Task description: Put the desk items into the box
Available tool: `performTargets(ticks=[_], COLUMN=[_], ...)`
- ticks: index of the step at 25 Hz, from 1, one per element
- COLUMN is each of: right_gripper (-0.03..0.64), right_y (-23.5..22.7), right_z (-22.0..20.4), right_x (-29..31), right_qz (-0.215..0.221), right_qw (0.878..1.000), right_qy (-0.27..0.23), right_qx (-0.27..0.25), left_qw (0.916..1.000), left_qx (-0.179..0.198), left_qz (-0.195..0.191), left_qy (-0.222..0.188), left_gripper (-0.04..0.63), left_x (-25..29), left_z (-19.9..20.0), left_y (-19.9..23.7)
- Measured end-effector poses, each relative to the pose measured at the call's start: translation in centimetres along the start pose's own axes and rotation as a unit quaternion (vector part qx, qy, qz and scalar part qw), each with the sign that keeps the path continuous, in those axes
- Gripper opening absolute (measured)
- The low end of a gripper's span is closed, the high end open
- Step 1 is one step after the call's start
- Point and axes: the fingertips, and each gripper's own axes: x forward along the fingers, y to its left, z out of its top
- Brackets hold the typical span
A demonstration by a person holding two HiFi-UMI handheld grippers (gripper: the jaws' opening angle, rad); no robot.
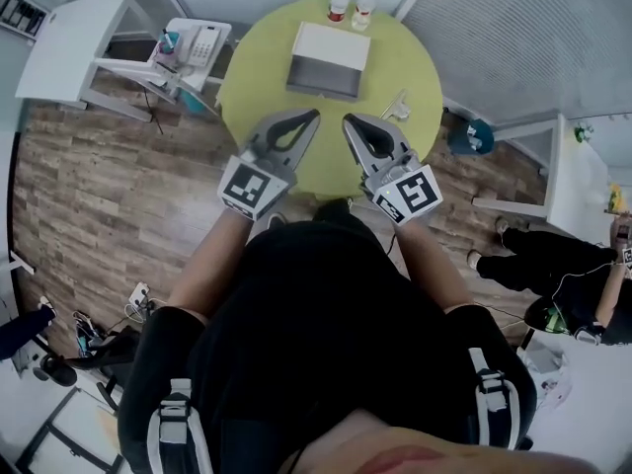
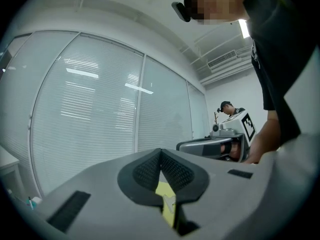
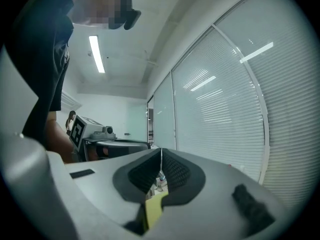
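An open white and grey box (image 1: 326,60) sits on the far half of the round yellow-green table (image 1: 255,72). Two small bottles (image 1: 339,1) stand at the table's far edge, behind the box. A small pale item (image 1: 398,105) lies on the table just beyond my right gripper. My left gripper (image 1: 312,117) and right gripper (image 1: 349,122) hover side by side over the near half of the table, tips angled toward each other. Both are shut with nothing between the pads (image 2: 172,171) (image 3: 172,171). Each gripper view looks up at window blinds.
A white desk (image 1: 74,42) and a stand with a telephone (image 1: 202,42) are at the far left. A teal bin (image 1: 474,136) and a white table (image 1: 578,181) are to the right, where a person (image 1: 553,265) sits. Wooden floor surrounds the table.
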Motion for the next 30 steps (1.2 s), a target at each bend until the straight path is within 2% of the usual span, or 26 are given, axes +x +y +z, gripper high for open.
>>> performTargets(ticks=[7,12,17,20,24,30], right_gripper=[0.018,0.018,0.018,0.018,0.020,0.020], right_y=[-6.9,-11.5,-16.4,-19.1,-22.2,-25.8], right_z=[-0.2,-0.9,-3.2,-5.2,-9.8,-17.7], right_x=[-0.9,-3.0,-4.9,-5.7,-6.7,-7.9], right_qz=[0.003,0.002,-0.021,-0.036,-0.070,-0.144], right_qw=[1.000,1.000,0.999,0.997,0.991,0.971], right_qy=[0.005,0.010,0.034,0.050,0.093,0.154], right_qx=[0.003,0.009,0.029,0.040,0.063,0.116], left_qw=[0.9997,0.9998,0.9999,0.9999,0.9999,0.9993], left_qx=[0.001,0.002,-0.007,-0.010,-0.015,-0.037], left_qz=[0.024,0.017,0.012,0.007,-0.002,-0.001], left_qy=[0.010,0.009,0.006,-0.008,0.000,0.000], left_gripper=[0.011,0.011,0.011,0.011,0.011,0.011], left_x=[6.2,11.3,15.7,18.2,21.0,24.2], left_z=[-0.2,-0.7,-1.7,-2.9,-6.0,-11.2], left_y=[0.6,-1.0,-2.1,-2.2,-1.8,-0.5])
